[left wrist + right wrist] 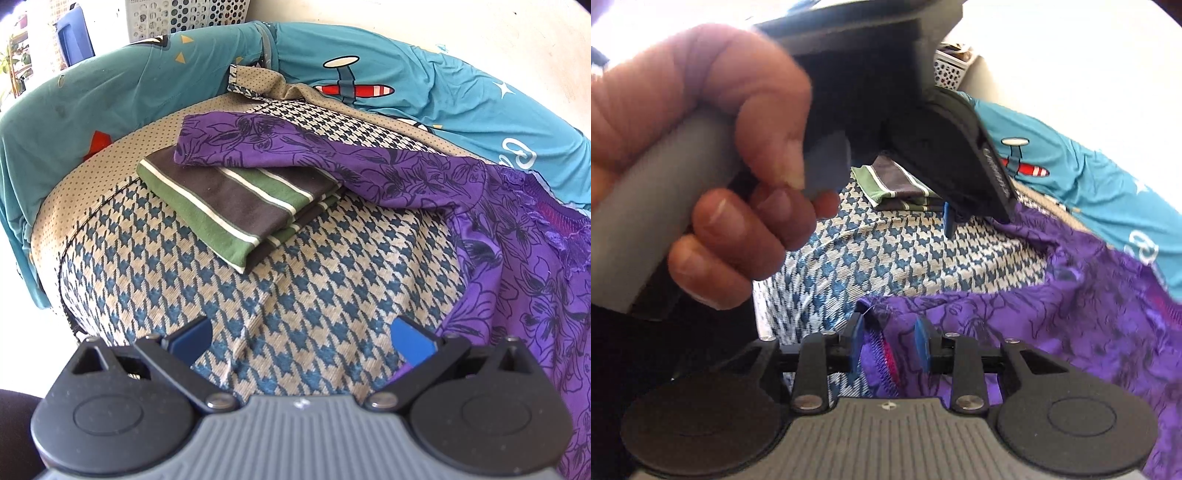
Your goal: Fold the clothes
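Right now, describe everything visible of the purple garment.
The purple garment is thin, slightly shiny fabric printed with dark outlined flowers, with lace trim at its neckline. It lies unfolded and rumpled on the houndstooth cover; one sleeve drapes over the folded striped garment. A stitched hem sits between the right gripper pads, which look parted, not pressing.

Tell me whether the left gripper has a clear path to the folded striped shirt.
Probably yes. The left gripper is open with only bare checked cushion between it and the striped shirt. The purple garment overlaps only the shirt's far edge, leaving the near corner free.
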Motion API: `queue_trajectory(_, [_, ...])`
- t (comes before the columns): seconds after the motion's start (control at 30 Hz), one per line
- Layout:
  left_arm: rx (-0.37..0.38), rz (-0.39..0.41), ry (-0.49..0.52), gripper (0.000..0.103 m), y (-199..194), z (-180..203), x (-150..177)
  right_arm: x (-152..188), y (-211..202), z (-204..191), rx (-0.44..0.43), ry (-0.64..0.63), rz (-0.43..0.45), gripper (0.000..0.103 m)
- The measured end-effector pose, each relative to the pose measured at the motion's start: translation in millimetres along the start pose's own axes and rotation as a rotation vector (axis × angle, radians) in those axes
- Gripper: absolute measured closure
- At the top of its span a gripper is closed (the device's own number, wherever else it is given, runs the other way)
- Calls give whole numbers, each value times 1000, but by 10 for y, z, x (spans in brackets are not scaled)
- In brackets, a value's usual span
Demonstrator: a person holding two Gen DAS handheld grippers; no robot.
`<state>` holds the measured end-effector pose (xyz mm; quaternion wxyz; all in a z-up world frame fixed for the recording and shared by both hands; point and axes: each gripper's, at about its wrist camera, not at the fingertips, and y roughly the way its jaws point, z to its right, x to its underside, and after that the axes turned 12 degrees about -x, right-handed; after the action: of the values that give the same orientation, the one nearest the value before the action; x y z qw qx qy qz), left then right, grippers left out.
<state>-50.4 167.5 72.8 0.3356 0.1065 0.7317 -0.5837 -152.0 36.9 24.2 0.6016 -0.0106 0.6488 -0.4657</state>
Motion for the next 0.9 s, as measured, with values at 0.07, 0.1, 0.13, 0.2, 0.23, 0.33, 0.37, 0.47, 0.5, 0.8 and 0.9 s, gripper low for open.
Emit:
queue_trajectory(0.07, [5, -3, -7, 0, 5, -16, -4, -10, 77, -29, 30, -50, -7, 74])
queue_trajectory(0.1, [8, -5, -11, 0, 5, -26, -7, -18, 110, -35, 30, -65, -9, 75])
queue_trajectory(0.13, [11, -7, -14, 0, 4, -36, -10, -24, 137, -28, 26, -69, -12, 76])
queue_trajectory(0.2, [12, -7, -21, 0, 3, -51, -19, -50, 174, -3, 8, -58, -12, 97])
queue_trajectory(0.23, [12, -6, -25, 0, -1, -62, -24, -73, 156, 9, -16, -33, -3, 97])
queue_trajectory(0.33, [11, 4, -44, 0, -33, -118, -56, -140, 102, 43, -89, 44, 25, 97])
queue_trajectory(0.37, [8, 13, -51, 0, -54, -144, -74, -162, 84, 55, -113, 70, 35, 97])
queue_trajectory(0.47, [-2, 40, -72, 0, -120, -225, -129, -186, 26, 83, -145, 119, 48, 97])
queue_trajectory(0.5, [3, 47, -69, 0, -140, -246, -147, -181, 16, 106, -153, 132, 51, 97])
queue_trajectory(0.8, [47, 74, -74, 0, -206, -348, -244, -186, 125, 73, -201, 109, 49, 97])
queue_trajectory(0.9, [33, 68, -88, 0, -173, -372, -258, -148, 142, 54, -219, 127, 37, 96])
